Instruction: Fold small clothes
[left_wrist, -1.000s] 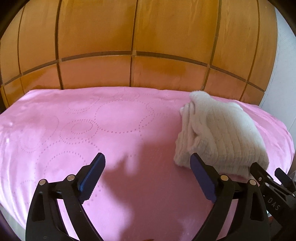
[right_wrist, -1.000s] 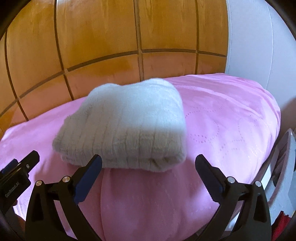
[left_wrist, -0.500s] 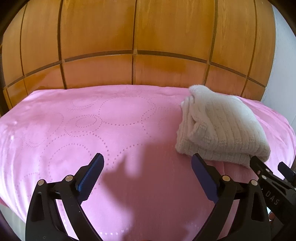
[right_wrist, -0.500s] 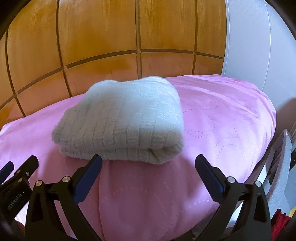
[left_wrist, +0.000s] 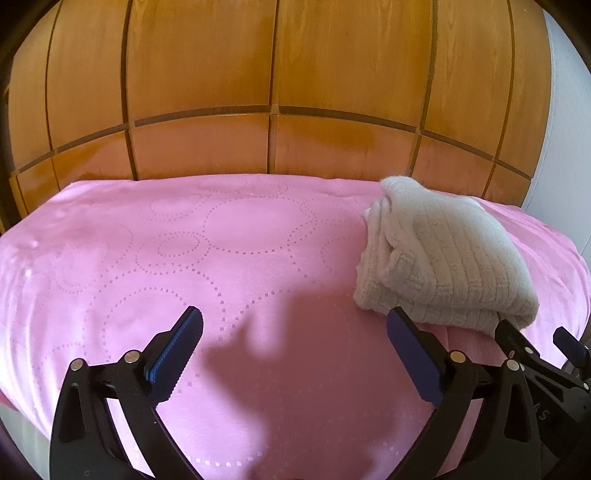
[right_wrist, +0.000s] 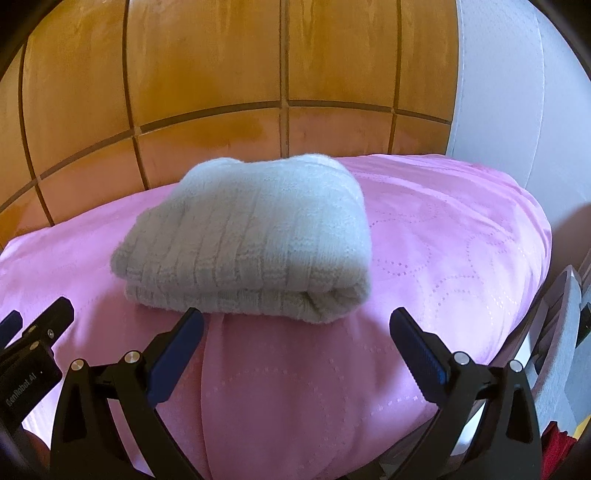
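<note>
Both tongs wide and empty: right tongs (right_wrist: 295, 332) squarely facing the folded knit garment (right_wrist: 251, 243), just short of its rolled near edge; left tongs (left_wrist: 293, 332), only just opened further with nothing between the pads, off to the garment's left over bare pink bedcover (left_wrist: 184, 258). Garment flat on the bedcover near the wooden headboard (left_wrist: 277, 92), long axis across the right tongs' line. Right hand nearer, judged better placed for any further move.
</note>
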